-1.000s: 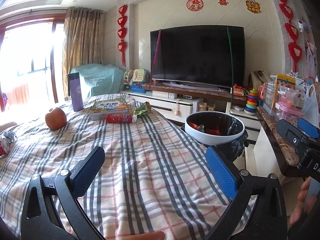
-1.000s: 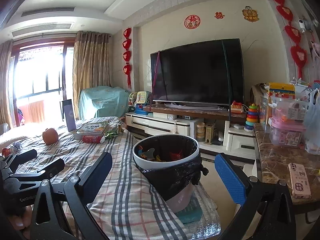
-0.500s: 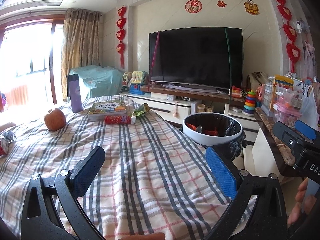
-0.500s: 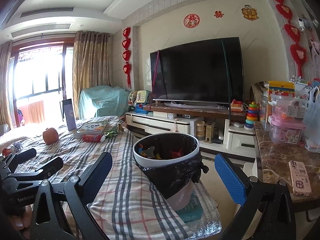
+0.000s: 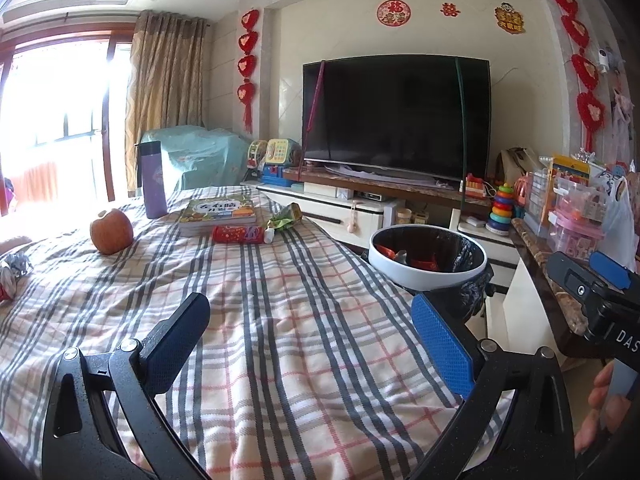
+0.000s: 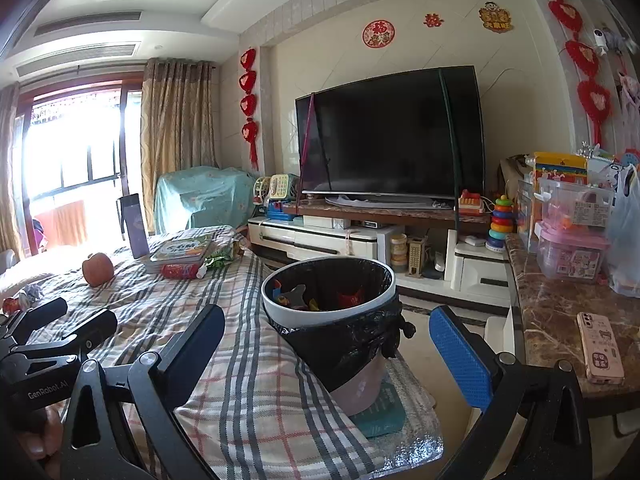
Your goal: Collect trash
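1. Plaid cloth (image 5: 280, 320) covers the table; television (image 5: 396, 116) behind.
2. Red wrapper (image 5: 237, 235) and green wrapper (image 5: 285, 218) lie beside the book (image 5: 218, 210); apple (image 5: 111, 231) nearby.
3. Bin (image 6: 332, 304) at the table's edge.
4. Left gripper (image 5: 310, 336) and right gripper (image 6: 326, 344): jaws apart, empty.

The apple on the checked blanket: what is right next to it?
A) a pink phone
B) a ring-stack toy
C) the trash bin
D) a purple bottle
D: the apple sits just in front of the upright purple bottle on the checked blanket.
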A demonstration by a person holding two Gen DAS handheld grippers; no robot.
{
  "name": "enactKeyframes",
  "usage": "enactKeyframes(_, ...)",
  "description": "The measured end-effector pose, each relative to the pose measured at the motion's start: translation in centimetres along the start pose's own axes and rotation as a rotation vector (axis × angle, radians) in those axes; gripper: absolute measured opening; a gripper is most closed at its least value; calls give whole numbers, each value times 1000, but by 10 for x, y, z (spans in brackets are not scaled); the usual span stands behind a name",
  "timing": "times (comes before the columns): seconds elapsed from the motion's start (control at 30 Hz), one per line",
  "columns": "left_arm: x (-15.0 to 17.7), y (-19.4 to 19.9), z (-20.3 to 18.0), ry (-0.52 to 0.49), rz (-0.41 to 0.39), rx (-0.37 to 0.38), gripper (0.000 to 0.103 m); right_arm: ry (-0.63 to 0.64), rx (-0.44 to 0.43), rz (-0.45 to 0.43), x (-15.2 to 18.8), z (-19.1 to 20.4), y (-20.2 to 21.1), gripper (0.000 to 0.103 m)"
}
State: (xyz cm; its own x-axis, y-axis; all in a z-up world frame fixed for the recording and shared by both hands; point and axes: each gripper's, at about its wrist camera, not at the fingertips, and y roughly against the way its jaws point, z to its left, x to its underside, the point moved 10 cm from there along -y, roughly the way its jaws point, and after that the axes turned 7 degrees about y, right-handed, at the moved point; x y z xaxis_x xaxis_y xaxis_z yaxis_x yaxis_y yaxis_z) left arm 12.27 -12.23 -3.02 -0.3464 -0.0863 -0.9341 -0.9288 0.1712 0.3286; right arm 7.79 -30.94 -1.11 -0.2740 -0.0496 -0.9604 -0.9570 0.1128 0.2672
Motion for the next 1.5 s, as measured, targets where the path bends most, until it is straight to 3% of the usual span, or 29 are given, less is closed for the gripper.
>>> enactKeyframes(1.5, 5, -1, -2, -12, 3, 11, 103, -15, -12, 10, 4, 0, -2, 103)
